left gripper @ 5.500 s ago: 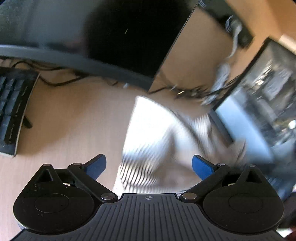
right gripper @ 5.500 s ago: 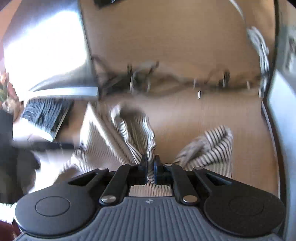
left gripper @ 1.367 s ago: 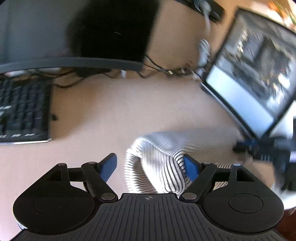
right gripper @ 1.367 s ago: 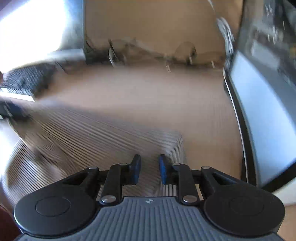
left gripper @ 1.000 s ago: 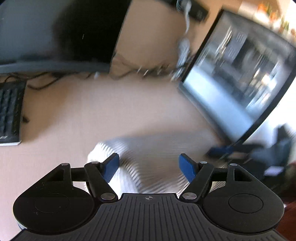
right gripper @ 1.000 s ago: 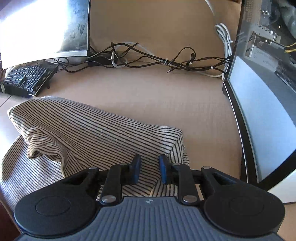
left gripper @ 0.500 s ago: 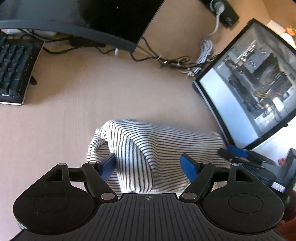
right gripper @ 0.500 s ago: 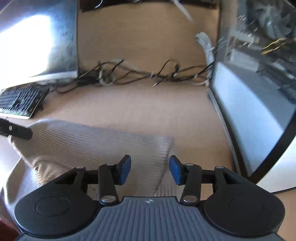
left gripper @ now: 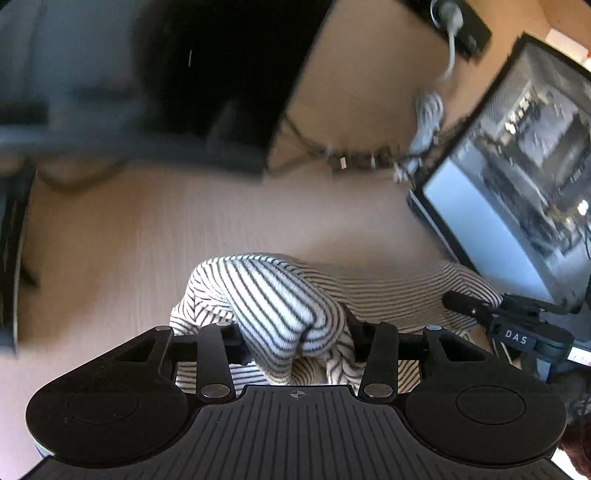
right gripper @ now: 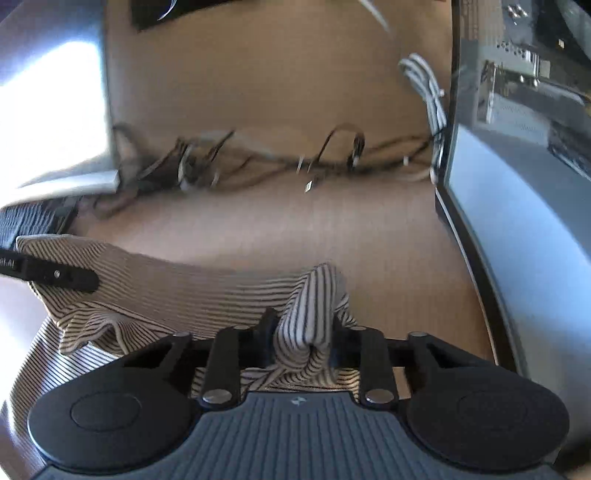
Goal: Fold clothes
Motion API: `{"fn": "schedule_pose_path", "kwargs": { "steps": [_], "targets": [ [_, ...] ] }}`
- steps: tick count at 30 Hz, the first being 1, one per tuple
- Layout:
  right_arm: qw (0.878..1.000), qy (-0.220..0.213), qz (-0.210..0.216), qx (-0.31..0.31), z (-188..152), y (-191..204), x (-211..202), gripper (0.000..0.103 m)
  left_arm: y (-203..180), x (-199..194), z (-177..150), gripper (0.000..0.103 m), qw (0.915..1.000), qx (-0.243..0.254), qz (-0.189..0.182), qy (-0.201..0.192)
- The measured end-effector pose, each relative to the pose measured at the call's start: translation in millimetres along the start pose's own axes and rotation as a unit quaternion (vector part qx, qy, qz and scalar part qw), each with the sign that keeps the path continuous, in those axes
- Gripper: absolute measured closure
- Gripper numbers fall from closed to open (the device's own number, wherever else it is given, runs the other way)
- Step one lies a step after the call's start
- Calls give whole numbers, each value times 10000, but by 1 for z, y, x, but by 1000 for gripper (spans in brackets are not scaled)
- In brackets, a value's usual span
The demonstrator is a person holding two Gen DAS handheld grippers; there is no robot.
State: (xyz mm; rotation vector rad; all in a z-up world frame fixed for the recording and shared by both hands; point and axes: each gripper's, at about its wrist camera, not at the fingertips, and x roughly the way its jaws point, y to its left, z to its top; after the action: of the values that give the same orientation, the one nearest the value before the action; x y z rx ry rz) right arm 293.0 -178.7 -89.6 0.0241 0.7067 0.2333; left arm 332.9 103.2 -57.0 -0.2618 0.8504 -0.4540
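Note:
A white garment with thin black stripes (left gripper: 266,288) lies bunched on the tan desk (left gripper: 110,240). My left gripper (left gripper: 297,339) is closing on the garment's left end, and a thick fold is squeezed between its pads. The same garment (right gripper: 166,291) stretches across the right wrist view. There my right gripper (right gripper: 301,343) is closing on the right end, with a raised hump of cloth pinched between its fingers. A finger of the right gripper (left gripper: 465,304) rests on the cloth at the right of the left wrist view. A finger of the left gripper (right gripper: 55,275) shows at the left of the right wrist view.
A dark monitor (left gripper: 184,74) stands at the back left with a keyboard (left gripper: 7,258) beside it. A glass-sided computer case (left gripper: 517,166) walls off the right. Tangled cables (right gripper: 258,158) run along the back of the desk. A power strip (left gripper: 461,22) is on the wall.
Both pairs of jaws stood open over the cloth half a second ago and have now closed in on it. The cloth has bunched up into a hump in each gripper.

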Motion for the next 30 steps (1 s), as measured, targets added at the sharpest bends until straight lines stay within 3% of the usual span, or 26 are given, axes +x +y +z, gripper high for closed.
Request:
{"fn": "schedule_pose_path", "kwargs": {
  "steps": [3, 7, 14, 21, 25, 26, 27, 30],
  "targets": [
    [9998, -135, 31, 146, 17, -4, 3, 82, -4, -4, 12, 57, 9998, 53, -1, -183],
    [9995, -257, 172, 113, 20, -4, -16, 82, -10, -20, 0, 57, 9998, 62, -108, -158],
    [9991, 62, 419, 22, -18, -2, -61, 82, -28, -53, -51, 57, 9992, 84, -329, 201],
    [9980, 588, 73, -226, -63, 1, -68, 82, -28, -56, -103, 53, 9965, 87, -253, 791],
    [9969, 682, -137, -359, -69, -3, -75, 58, -15, -74, -101, 47, 9978, 21, -113, 654],
    [9973, 624, -181, -352, -66, -5, -80, 47, -14, -83, -96, 40, 9986, 48, -63, 525],
    [9977, 538, -239, -326, -63, -8, -85, 43, -12, -93, -91, 29, 9993, 78, -17, 372],
    [9996, 121, -244, -58, -48, -16, -100, 36, -17, -112, -71, 16, 9997, 116, -146, -157]
  ]
}}
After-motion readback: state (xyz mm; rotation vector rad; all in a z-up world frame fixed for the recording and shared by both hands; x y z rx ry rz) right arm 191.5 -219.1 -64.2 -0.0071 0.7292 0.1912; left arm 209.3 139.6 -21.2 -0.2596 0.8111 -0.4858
